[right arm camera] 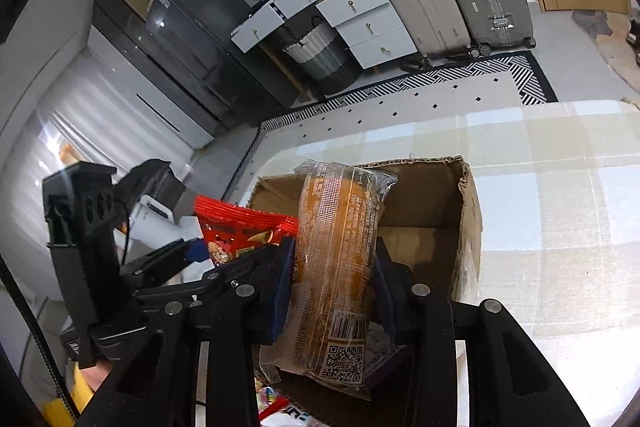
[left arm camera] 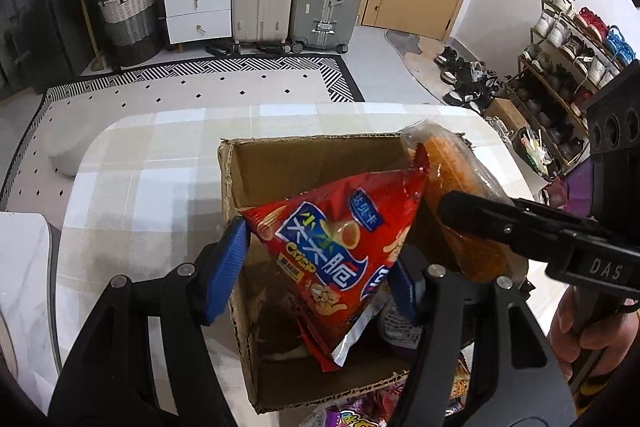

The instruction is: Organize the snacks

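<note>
Two snacks over the cardboard box (left arm camera: 256, 171)
My left gripper (left arm camera: 320, 267) pinches the red crisp bag (left arm camera: 336, 251) — my right gripper (right arm camera: 332, 279) clamps the orange wrapped pastry (right arm camera: 336, 267).

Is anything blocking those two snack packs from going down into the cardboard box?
Nothing visible does. The box is open-topped with no flap across it. The red chip bag in the left gripper and the orange wrapped cake in the right gripper hang side by side above its opening.

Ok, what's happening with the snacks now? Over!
Left gripper shut on red crisp bag. Right gripper shut on orange cake pack. Both over cardboard box. Nothing blocking.
</note>
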A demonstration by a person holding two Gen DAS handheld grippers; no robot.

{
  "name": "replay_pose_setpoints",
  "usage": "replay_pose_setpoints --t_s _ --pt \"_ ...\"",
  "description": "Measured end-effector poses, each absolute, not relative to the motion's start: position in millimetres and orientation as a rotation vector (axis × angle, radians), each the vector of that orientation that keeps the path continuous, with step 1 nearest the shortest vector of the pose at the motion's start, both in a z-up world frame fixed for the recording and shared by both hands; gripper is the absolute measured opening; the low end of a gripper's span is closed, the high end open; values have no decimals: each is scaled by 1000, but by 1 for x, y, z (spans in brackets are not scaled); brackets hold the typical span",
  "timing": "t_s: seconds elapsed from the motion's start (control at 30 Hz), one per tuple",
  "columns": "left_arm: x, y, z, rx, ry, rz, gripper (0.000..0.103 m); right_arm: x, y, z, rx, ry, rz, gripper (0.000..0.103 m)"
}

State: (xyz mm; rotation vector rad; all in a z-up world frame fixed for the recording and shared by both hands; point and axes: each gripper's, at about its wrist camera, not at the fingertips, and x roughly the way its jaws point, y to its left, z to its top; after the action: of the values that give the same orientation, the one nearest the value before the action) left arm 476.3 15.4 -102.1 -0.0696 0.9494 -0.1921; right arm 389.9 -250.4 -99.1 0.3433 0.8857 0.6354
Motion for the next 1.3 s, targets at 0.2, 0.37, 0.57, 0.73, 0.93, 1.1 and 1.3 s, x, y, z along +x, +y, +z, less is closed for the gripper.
replay_pose_setpoints --t_s 0.2,0.37,0.57,0.73,0.93,1.1,1.3 --pt "474 8 -106 -36 959 -188 68 388 -240 -99 262 873 606 37" --pt "469 9 -102 -31 953 -175 68 386 -239 -99 263 874 615 38" --pt "457 14 -90 -36 929 -139 73 385 -237 -93 243 863 607 40" --pt "438 20 -75 -59 898 -121 73 371 -235 -74 244 834 619 40" --pt "405 21 -52 -54 861 -118 73 334 -239 -41 239 762 632 41" --pt "359 11 -20 -41 793 -106 79 301 -246 -12 217 693 632 47" --pt "288 -2 18 7 701 -54 82 220 -261 29 201 559 649 50"
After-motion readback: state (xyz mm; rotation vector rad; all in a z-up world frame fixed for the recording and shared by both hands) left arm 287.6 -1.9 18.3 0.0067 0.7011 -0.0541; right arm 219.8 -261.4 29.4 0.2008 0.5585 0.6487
